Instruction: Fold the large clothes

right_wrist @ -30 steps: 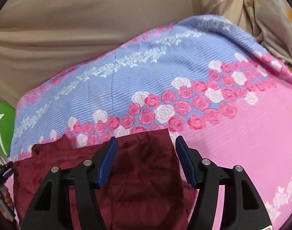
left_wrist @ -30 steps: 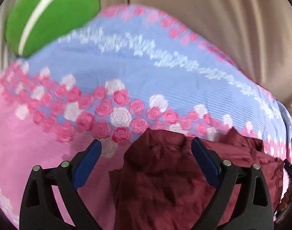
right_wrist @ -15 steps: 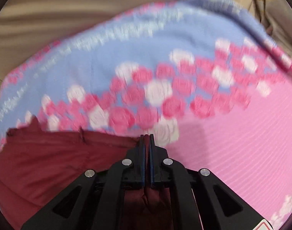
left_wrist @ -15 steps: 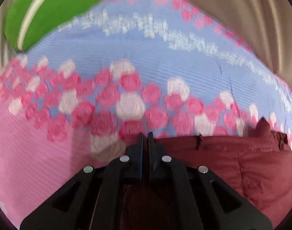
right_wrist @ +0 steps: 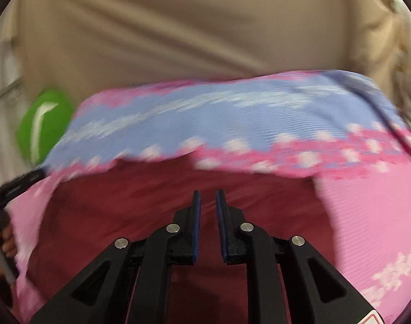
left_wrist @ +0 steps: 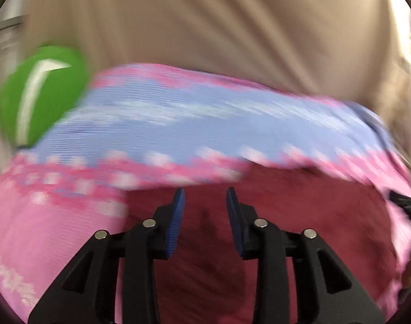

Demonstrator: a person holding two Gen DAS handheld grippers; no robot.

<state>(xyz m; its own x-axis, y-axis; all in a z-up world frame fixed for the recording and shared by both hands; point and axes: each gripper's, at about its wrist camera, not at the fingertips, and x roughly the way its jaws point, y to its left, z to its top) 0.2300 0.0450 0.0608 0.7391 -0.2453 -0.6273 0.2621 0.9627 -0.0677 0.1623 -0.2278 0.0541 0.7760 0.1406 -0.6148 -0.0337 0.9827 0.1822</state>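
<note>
Both grippers — left point(left_wrist: 204, 210), right point(right_wrist: 207, 210) — gape part-open, empty, above the garment point(right_wrist: 151, 202); its twelve-o'clock fold could spring back.

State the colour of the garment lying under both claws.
Dark maroon garment, plain; clearest in the right wrist view.

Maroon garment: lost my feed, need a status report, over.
Left tongs open, right tongs open, both empty. Maroon garment flat on floral sheet. Green cushion off to the side, nothing blocking.
</note>
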